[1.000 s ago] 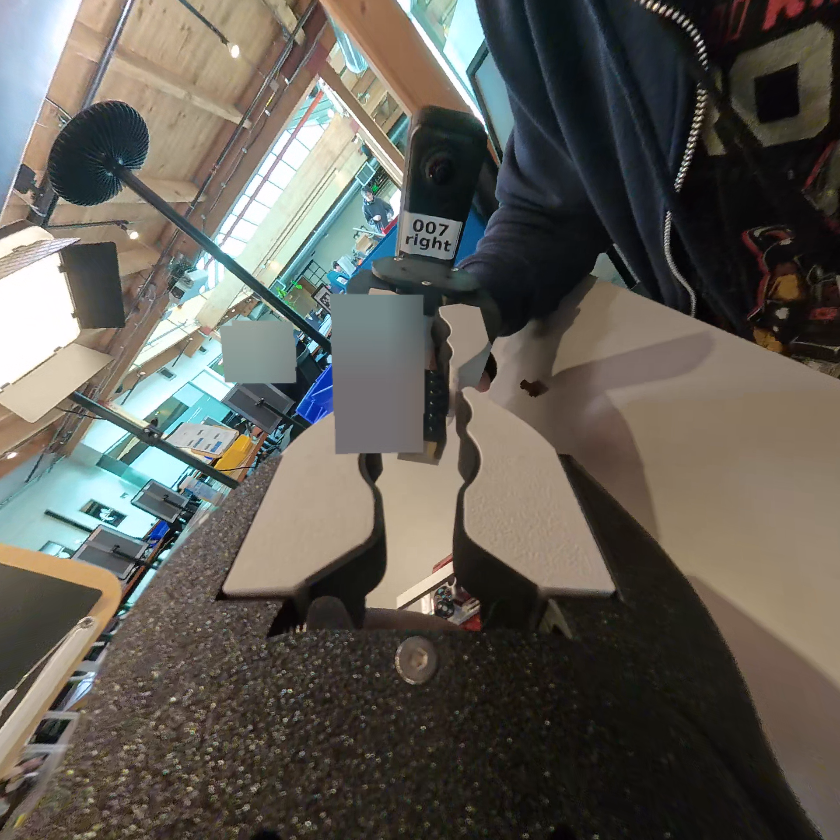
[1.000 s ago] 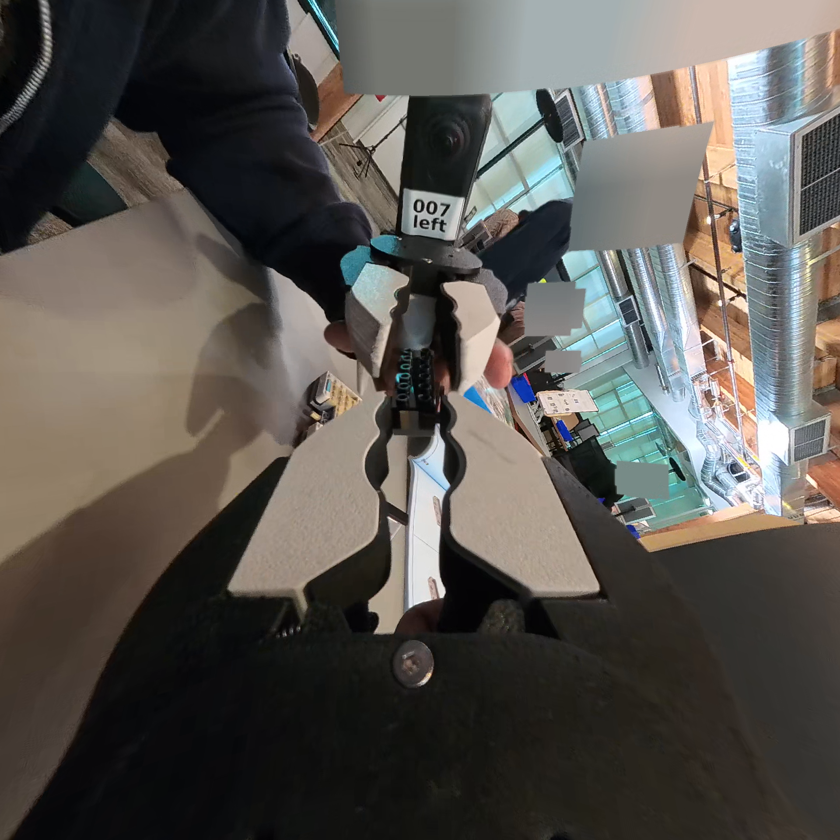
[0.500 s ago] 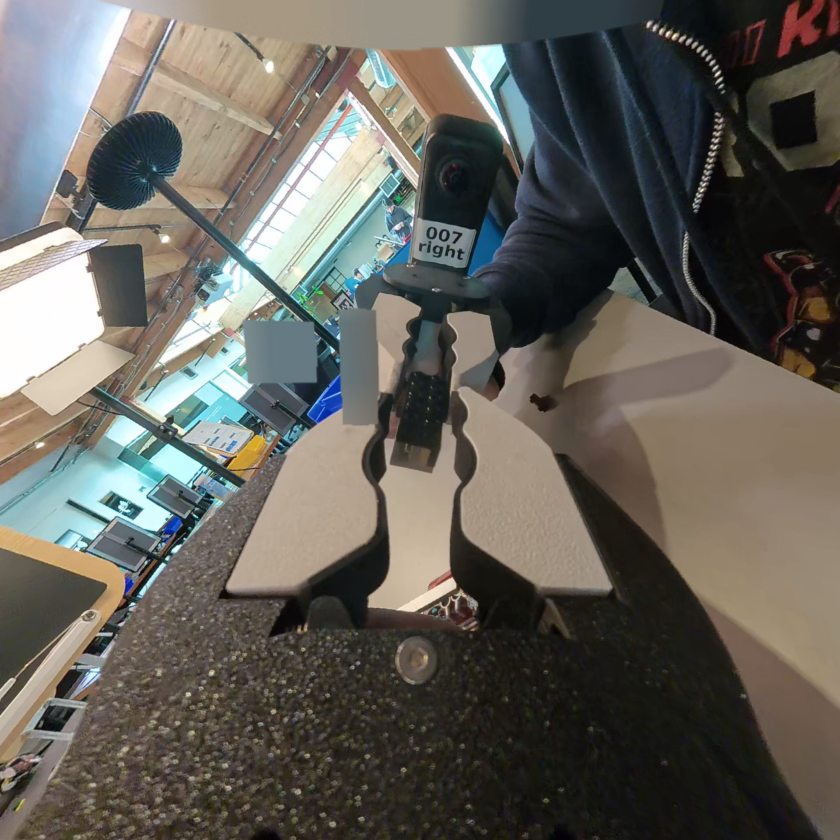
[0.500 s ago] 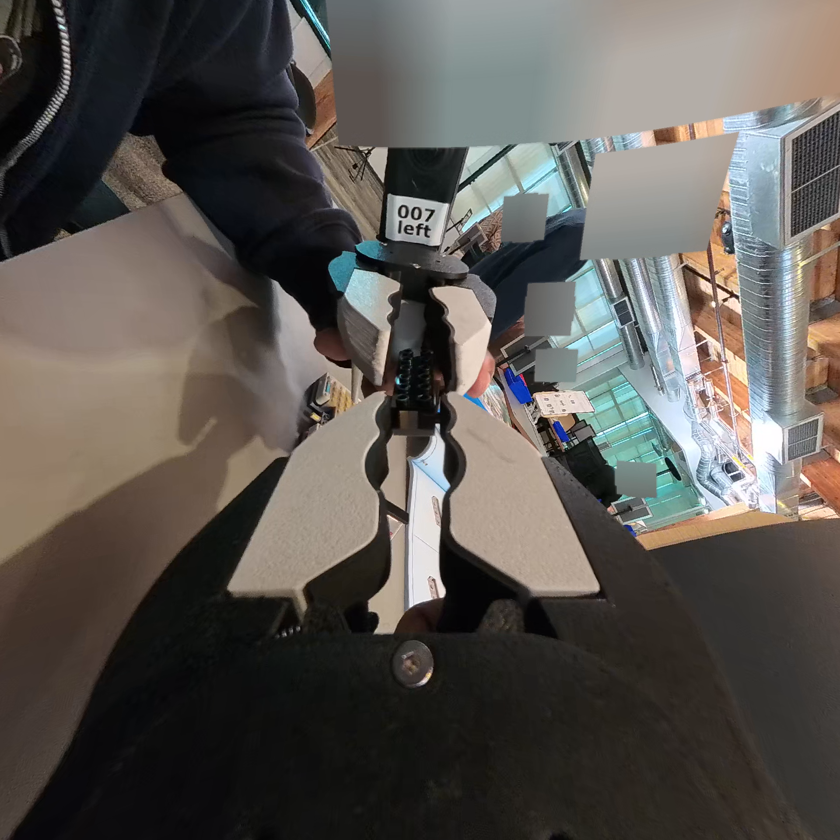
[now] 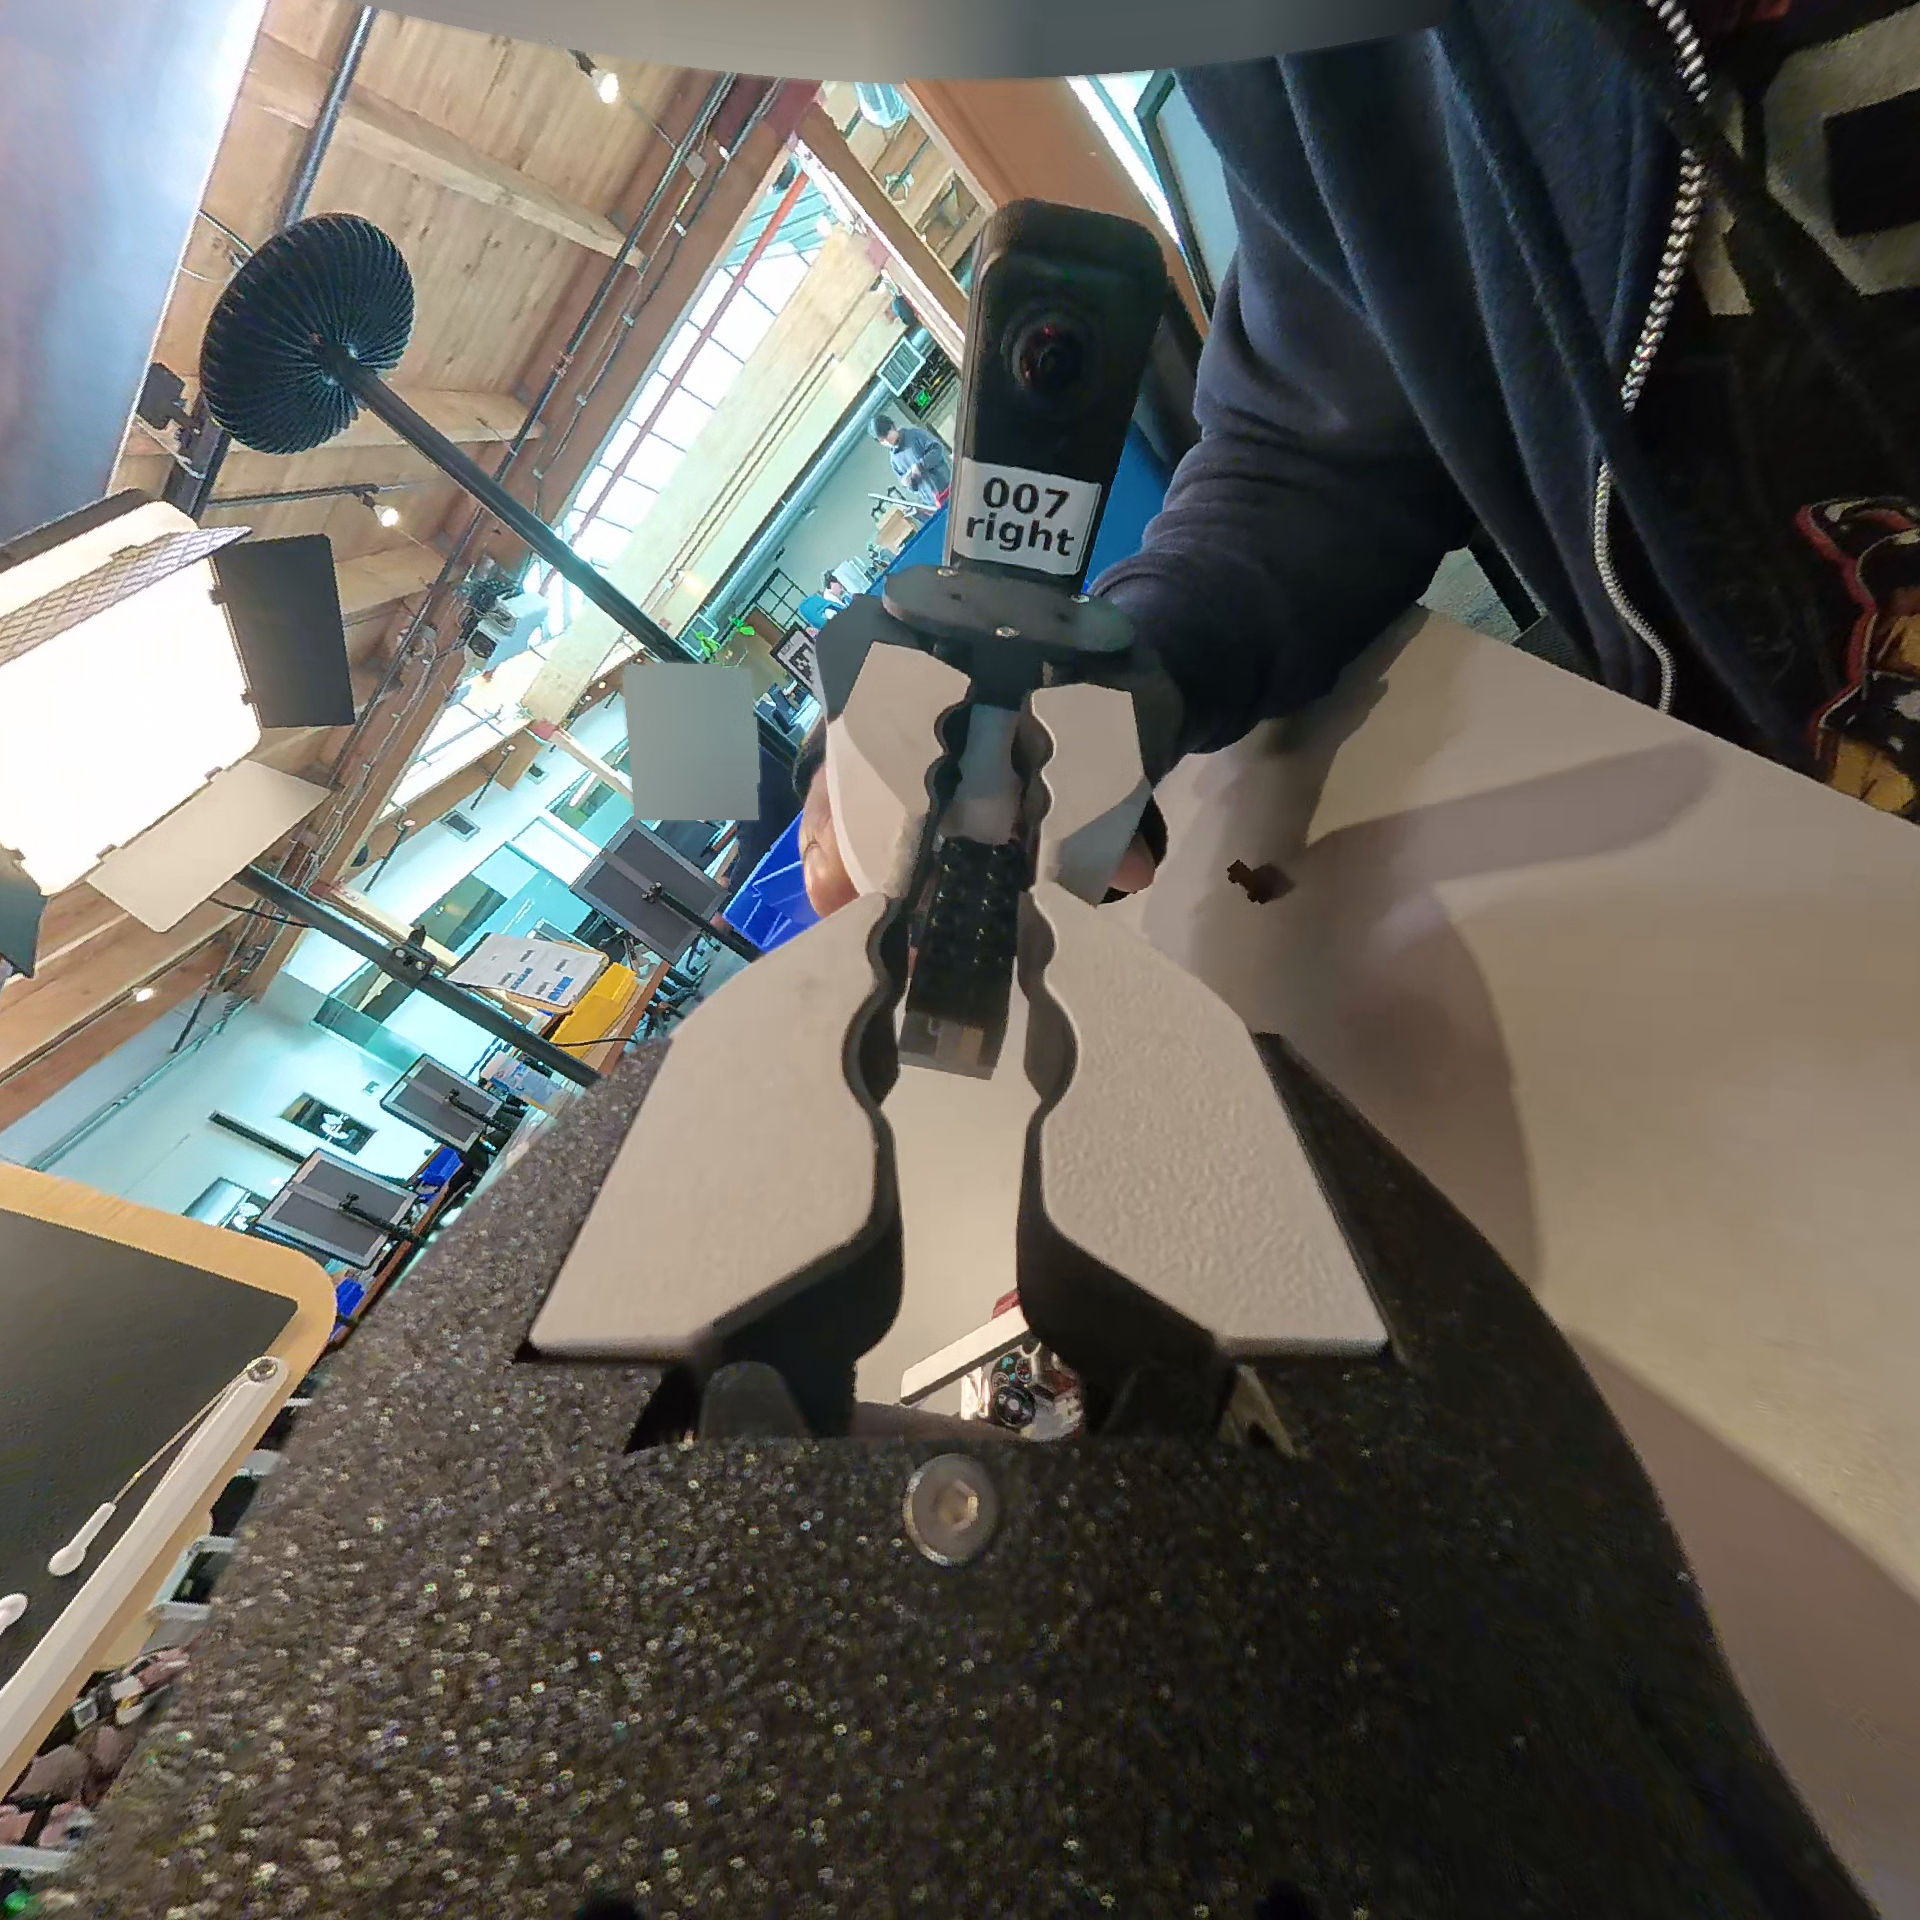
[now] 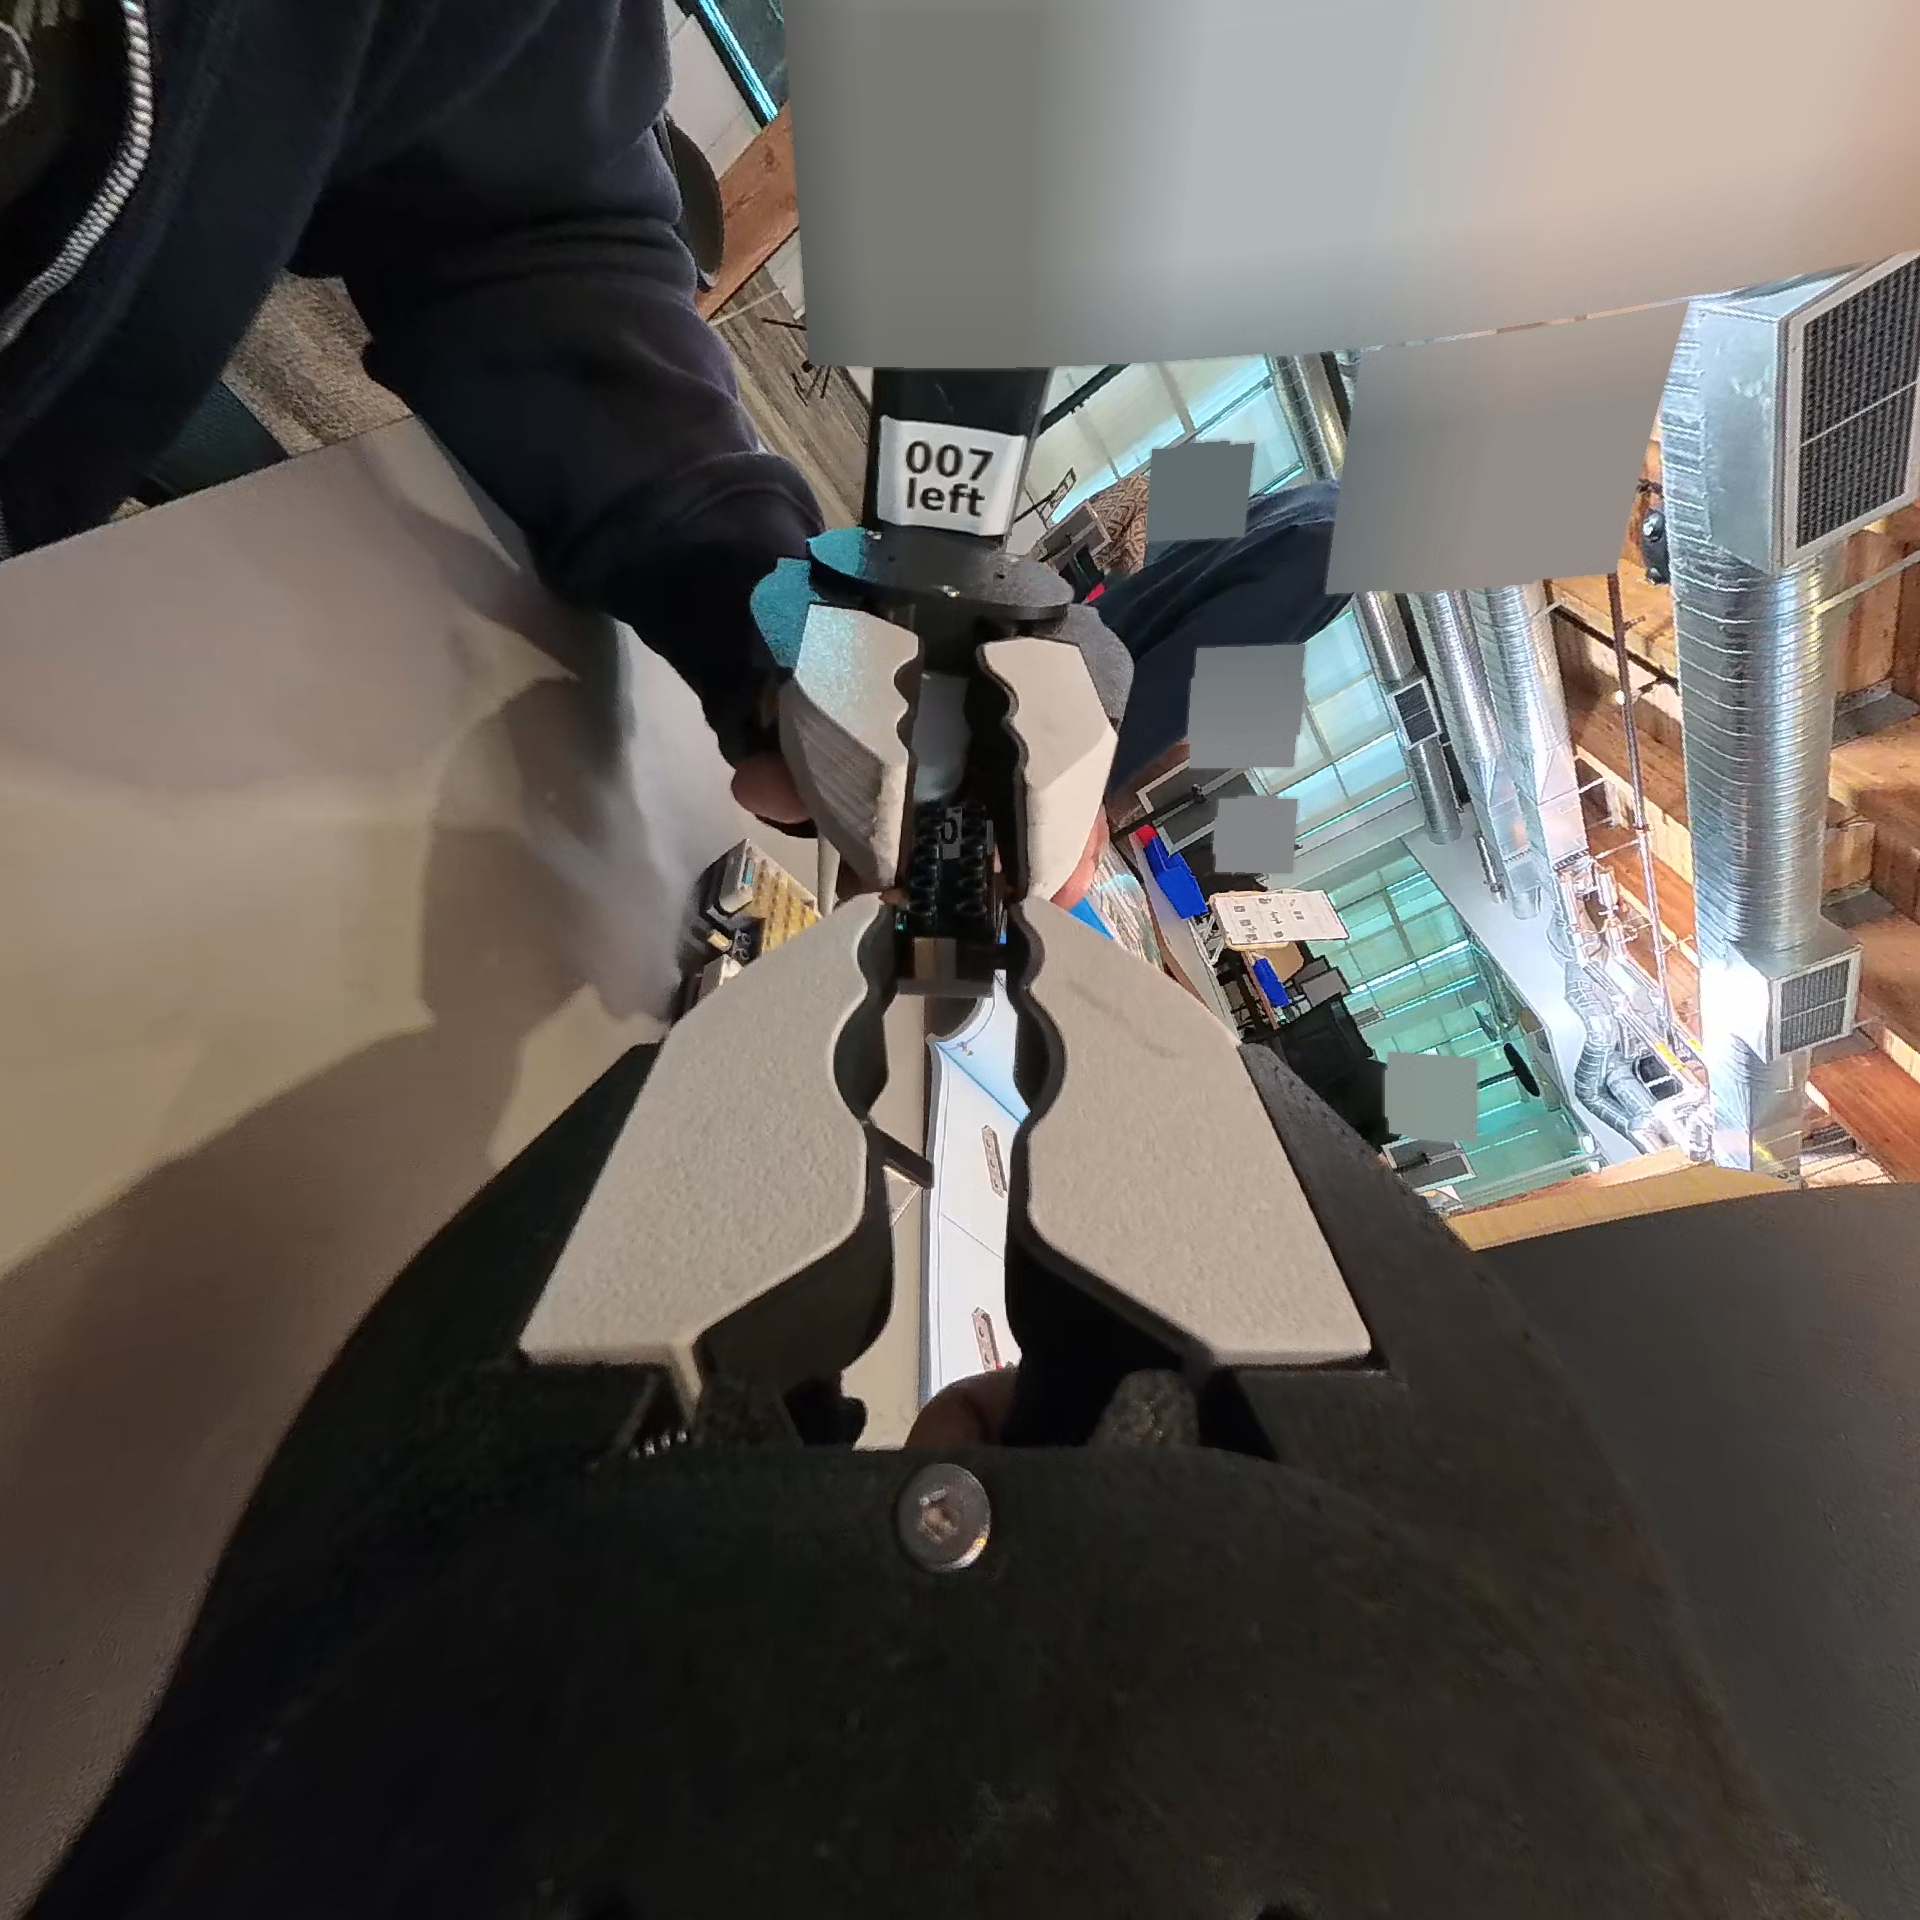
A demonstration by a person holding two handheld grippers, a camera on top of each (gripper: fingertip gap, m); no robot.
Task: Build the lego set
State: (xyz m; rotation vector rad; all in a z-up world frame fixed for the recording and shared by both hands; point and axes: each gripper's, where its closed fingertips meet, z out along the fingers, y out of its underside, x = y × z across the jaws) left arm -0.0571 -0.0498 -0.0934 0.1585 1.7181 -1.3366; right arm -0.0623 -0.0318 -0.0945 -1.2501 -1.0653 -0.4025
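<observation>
Pale grey tabletop [image 5: 1558, 935] beneath a timber-beamed ceiling [image 5: 436, 156], silver ductwork [image 6: 1745, 831].

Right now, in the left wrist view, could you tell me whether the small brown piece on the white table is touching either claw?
No, the brown piece lies alone on the table, apart from both claws.

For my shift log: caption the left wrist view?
Both grippers meet tip to tip around one black studded brick above a white table.

Two grippers [image 5: 954, 997] [image 6: 948, 935] meet nose to nose. One black bumpy block [image 5: 966, 935] sits between them. One small brown bit [image 5: 1257, 881] lies on one desk [image 5: 1558, 935].
</observation>
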